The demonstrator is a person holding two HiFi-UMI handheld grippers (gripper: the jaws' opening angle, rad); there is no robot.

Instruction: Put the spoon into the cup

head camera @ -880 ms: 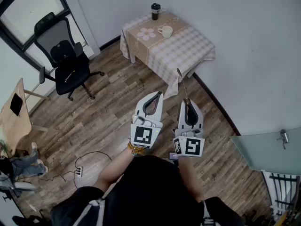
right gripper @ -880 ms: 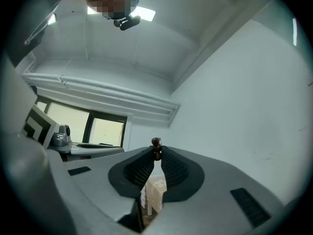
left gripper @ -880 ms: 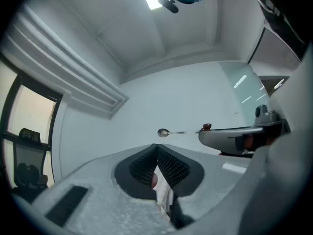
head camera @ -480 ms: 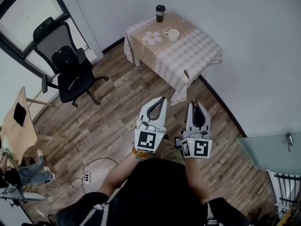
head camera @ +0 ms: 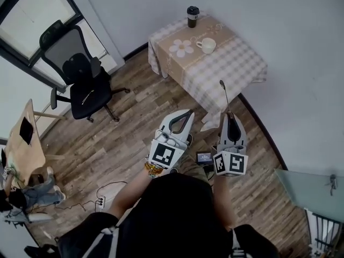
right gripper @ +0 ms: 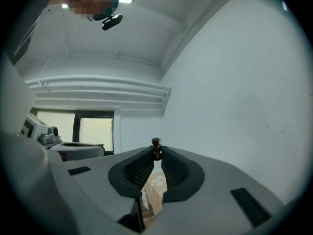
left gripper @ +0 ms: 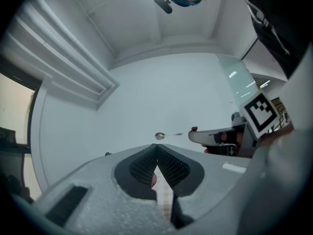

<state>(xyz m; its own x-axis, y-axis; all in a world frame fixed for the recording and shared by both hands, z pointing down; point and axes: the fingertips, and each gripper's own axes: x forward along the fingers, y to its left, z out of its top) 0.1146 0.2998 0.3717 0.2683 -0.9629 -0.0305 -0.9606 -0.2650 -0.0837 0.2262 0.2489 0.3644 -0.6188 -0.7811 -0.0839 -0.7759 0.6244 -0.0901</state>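
Metal spoon (head camera: 224,95) is clamped in the right claw (head camera: 229,116); the left claw (head camera: 188,113) is pressed together, empty, well apart from the cup (head camera: 207,45).

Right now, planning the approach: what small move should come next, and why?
Probably carry the right gripper forward toward the table: its jaws are shut on the spoon, which points ahead, and the cup stands on that table, well beyond the spoon's tip.

A small office-like room is shown: a black swivel chair (head camera: 80,74) is seen by a window (head camera: 32,18) far left of the left gripper (head camera: 186,113), a cloth-covered table (head camera: 231,69) is set ahead against white walls (head camera: 161,4), and a power strip (head camera: 99,202) is left on wood-look flooring (head camera: 134,122).
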